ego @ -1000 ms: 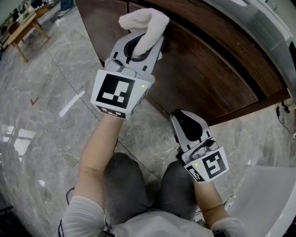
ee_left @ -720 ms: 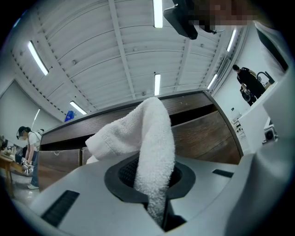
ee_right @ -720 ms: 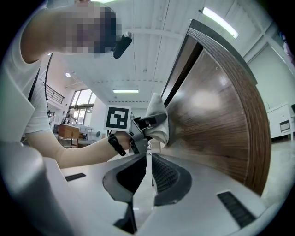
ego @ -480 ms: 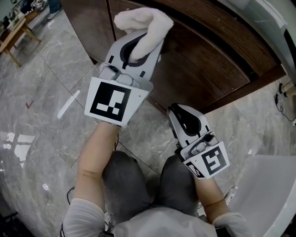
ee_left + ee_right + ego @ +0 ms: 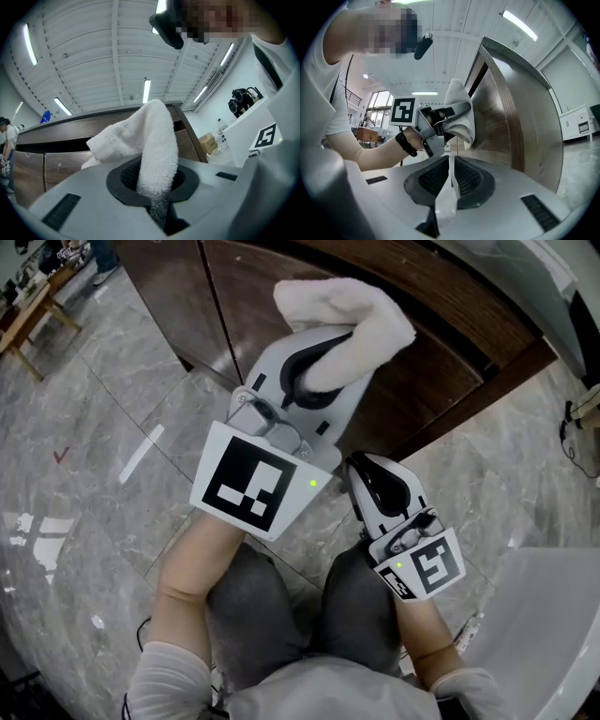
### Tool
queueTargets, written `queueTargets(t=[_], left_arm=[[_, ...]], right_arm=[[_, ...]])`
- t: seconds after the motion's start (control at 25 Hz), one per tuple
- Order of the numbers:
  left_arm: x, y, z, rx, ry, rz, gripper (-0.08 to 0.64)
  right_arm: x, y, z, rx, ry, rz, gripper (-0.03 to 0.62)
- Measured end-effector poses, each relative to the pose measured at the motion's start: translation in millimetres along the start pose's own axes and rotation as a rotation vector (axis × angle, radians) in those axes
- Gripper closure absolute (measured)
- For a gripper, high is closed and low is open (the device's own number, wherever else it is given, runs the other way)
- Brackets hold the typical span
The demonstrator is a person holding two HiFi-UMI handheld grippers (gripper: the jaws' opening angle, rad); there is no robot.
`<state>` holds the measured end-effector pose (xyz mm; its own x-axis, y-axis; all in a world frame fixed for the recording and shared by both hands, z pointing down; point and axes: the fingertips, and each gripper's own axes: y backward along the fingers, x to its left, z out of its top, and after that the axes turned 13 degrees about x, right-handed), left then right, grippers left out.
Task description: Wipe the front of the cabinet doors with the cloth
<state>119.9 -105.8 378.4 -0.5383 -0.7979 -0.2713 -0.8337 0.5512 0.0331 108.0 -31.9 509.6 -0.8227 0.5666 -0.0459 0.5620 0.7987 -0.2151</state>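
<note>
A white terry cloth [image 5: 347, 320] is bunched in my left gripper [image 5: 323, 367], which is shut on it. The cloth's free end presses against the dark wooden cabinet door [image 5: 441, 371]. In the left gripper view the cloth [image 5: 150, 145] rises out of the closed jaws, with the cabinet [image 5: 56, 140] behind it. My right gripper [image 5: 375, 479] hangs lower, near my knee, shut with nothing in it. In the right gripper view its jaws meet edge to edge [image 5: 451, 176]; beyond them the cloth [image 5: 459, 115] touches the cabinet door [image 5: 511, 126].
A vertical seam between two doors [image 5: 214, 306] runs left of the cloth. Grey marble floor [image 5: 94, 446] spreads to the left. A wooden table [image 5: 37, 310] stands far left. A white panel [image 5: 544, 634] lies at the bottom right.
My left gripper has carried the cloth to the right along the cabinet front. The right gripper has stayed in place.
</note>
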Motion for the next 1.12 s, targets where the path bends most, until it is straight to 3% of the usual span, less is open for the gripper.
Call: queueTargets(t=[0.28, 0.4, 0.8, 0.92, 1.12], left_arm=[[-58.1, -8.6, 20.4, -0.017, -0.01, -0.126, 0.499], [-62.6, -7.9, 24.4, -0.014, -0.052, -0.154, 0.499], [-89.1, -0.4, 31.8, -0.063, -0.044, -0.289, 0.499], [-79.8, 12.5, 27.6, -0.051, -0.058, -0.257, 0.499], [-17.5, 52.9, -11.6, -0.01, 0.138, -0.098, 0.499]], right_arm=[[-9.2, 37.0, -16.9, 0.002, -0.007, -0.033, 0.534], [-6.0, 34.6, -13.4, 0.006, -0.015, -0.044, 0.534], [2.6, 34.7, -7.3, 0.019, -0.001, -0.056, 0.534], [6.4, 31.1, -10.1, 0.027, 0.001, -0.039, 0.534], [15.3, 13.8, -16.0, 0.035, 0.003, 0.015, 0.534]])
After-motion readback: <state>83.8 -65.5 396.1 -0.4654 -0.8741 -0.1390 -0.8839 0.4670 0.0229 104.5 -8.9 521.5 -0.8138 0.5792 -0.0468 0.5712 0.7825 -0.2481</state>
